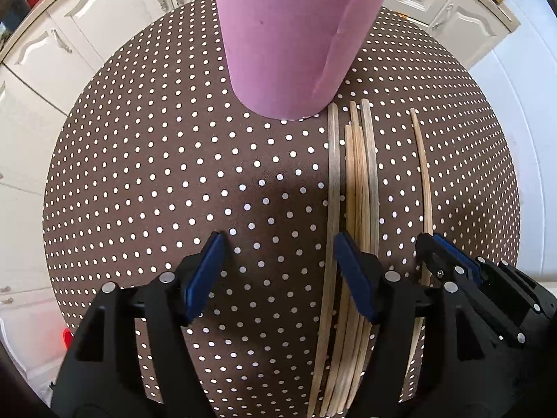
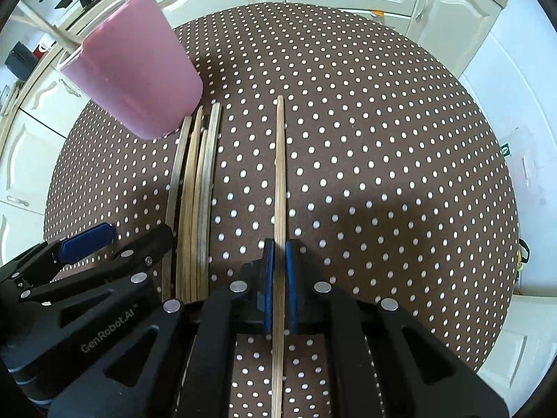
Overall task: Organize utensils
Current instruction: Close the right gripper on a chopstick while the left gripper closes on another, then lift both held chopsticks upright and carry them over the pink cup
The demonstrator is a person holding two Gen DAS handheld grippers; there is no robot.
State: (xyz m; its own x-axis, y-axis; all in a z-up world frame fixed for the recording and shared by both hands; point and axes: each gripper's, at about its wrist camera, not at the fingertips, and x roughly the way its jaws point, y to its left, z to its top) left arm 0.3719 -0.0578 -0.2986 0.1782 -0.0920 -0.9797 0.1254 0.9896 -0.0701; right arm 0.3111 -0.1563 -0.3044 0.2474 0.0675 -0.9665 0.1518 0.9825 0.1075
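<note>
The right claw (image 2: pixel 278 264) is clenched on a lone chopstick (image 2: pixel 279 174), whose long axis runs from 6 to 12 o'clock. The pink cup (image 2: pixel 139 73) stands toward 10 o'clock. The left claw (image 1: pixel 278 264) is spread and empty, its right pad beside the bundle (image 1: pixel 358 181) at 1 o'clock.

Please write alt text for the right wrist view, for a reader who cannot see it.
The right gripper is shut on one chopstick on a dotted tablecloth. To its left lie more chopsticks, a pink cup and the open left gripper.
</note>
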